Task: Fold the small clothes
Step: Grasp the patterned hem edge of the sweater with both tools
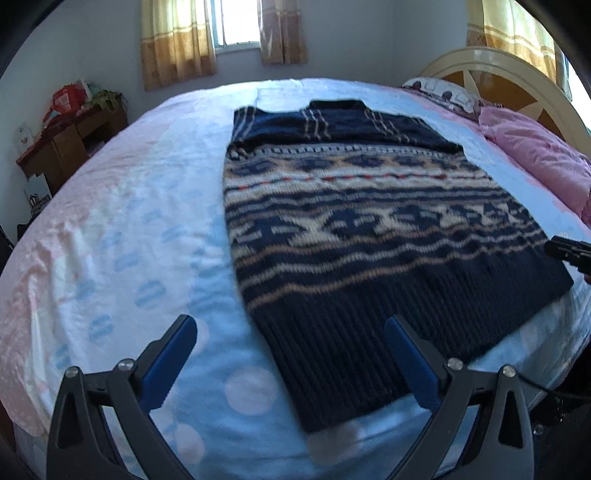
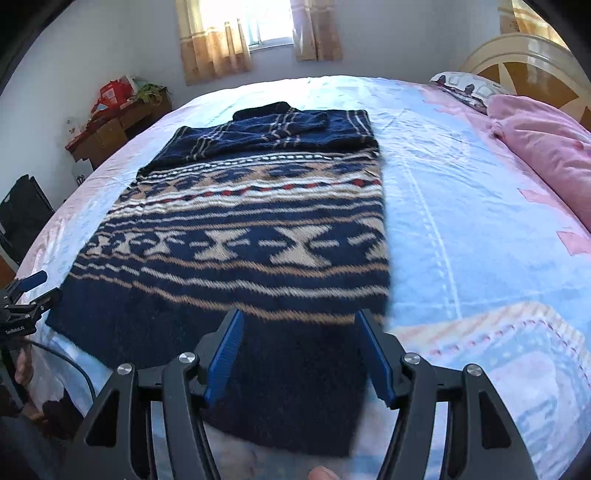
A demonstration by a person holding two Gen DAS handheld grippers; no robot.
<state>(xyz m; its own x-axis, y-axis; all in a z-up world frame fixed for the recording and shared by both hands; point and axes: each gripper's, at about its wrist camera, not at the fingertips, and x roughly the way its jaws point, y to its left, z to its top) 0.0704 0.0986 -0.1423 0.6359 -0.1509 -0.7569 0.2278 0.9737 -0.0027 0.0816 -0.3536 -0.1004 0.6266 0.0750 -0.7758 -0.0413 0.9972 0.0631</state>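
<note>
Closest to me on the left, my left hand-held gripper hangs with its blue fingers spread wide and nothing between them; the left one is over bare bed sheet, the right one over the ribbed hem of the sweater, and I cannot tell whether either tip touches the fabric. On the other side, my right hand-held gripper is about half spread, both fingers poised above the dark hem near the sweater's right edge, gripping nothing. A fingertip of my own hand peeks in at the bottom of the right view. The sweater, navy with cream and tan bands and a thin red-dotted line, lies flat on the bed, hem toward me and collar away, with both sleeves folded across the chest. Its hem sits close to the near edge of the mattress. In the right view the left hand-held gripper shows at the far left, beside the sweater's left hem corner, with a black cable trailing from it. Further right, a pink quilt is bunched up, well apart from the sweater, with a patterned pillow and a cream headboard behind it. Beyond the far left side of the bed a wooden desk carries red bags, and curtains frame a bright window on the back wall.
</note>
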